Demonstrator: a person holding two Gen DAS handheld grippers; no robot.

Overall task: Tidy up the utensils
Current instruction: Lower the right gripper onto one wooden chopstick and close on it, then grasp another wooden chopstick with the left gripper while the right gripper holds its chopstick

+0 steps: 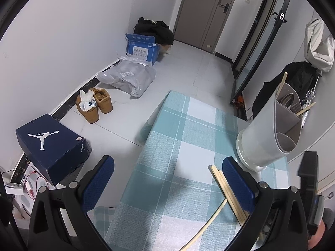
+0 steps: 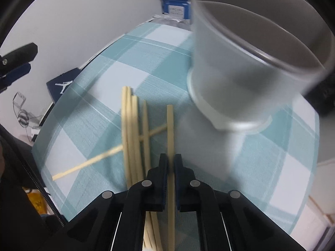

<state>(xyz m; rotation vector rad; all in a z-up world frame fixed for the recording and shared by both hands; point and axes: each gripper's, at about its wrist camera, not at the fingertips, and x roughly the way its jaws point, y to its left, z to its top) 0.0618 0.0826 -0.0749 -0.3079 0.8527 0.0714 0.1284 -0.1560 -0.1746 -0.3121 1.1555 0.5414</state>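
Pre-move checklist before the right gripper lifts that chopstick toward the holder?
1. Right gripper shut on one chopstick: ok.
2. Only one stick between the fingers, loose chopsticks apart on its left: ok.
3. Left gripper open, holding nothing, clear of the path: ok.
4. Utensil holder upright on the checked tablecloth: ok.
5. Free compartment: near one looks empty in the left wrist view: ok.
6. Grip firmness, stick straight in the fingers: cannot tell.
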